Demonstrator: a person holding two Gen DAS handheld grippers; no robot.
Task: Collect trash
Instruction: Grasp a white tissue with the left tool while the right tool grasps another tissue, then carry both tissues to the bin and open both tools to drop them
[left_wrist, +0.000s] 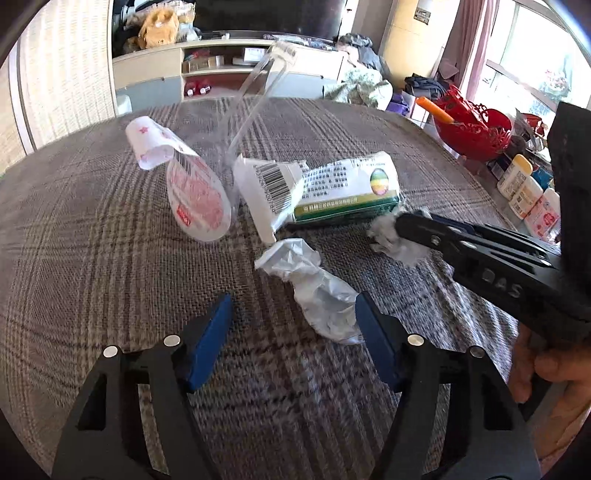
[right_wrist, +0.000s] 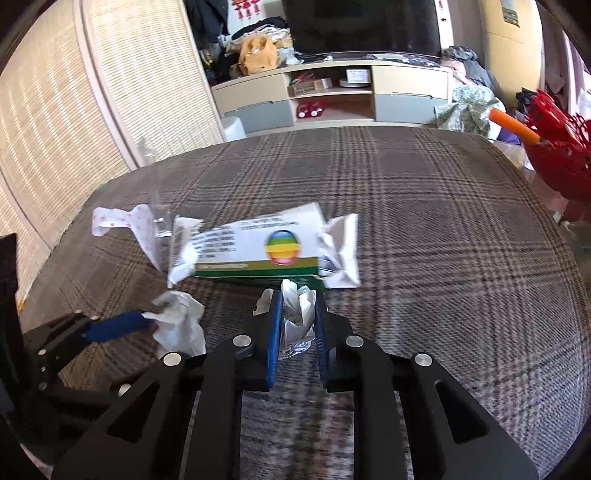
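Little of the collecting appears to be done: all the trash that can be seen still lies on the plaid cloth (right_wrist: 424, 206). A crumpled wad of paper (right_wrist: 297, 314) is pinched between the blue pads of the right gripper (right_wrist: 297, 325), whose jaws are drawn in close on it, though it has not yet been lifted clear of the cloth. The left gripper (left_wrist: 295, 325) is held with its jaws apart and grasping nothing; a second crumpled tissue (left_wrist: 317, 291) lies between the fingers, touching the right-hand pad only. Still to be gathered, it is judged, are a green and white carton (left_wrist: 347, 192) just beyond the two wads, a pink printed wrapper (left_wrist: 195, 192) beside it, and a clear plastic sheet (left_wrist: 258, 88) standing up behind them (its lower edge is hard to make out). The two grippers are near each other, so some care would be needed when the left one is closed. Open cloth is left on the far side and to the right of the carton in the right wrist view; a red basket (left_wrist: 476, 129) and small bottles (left_wrist: 524, 188) stand past the table's right edge.
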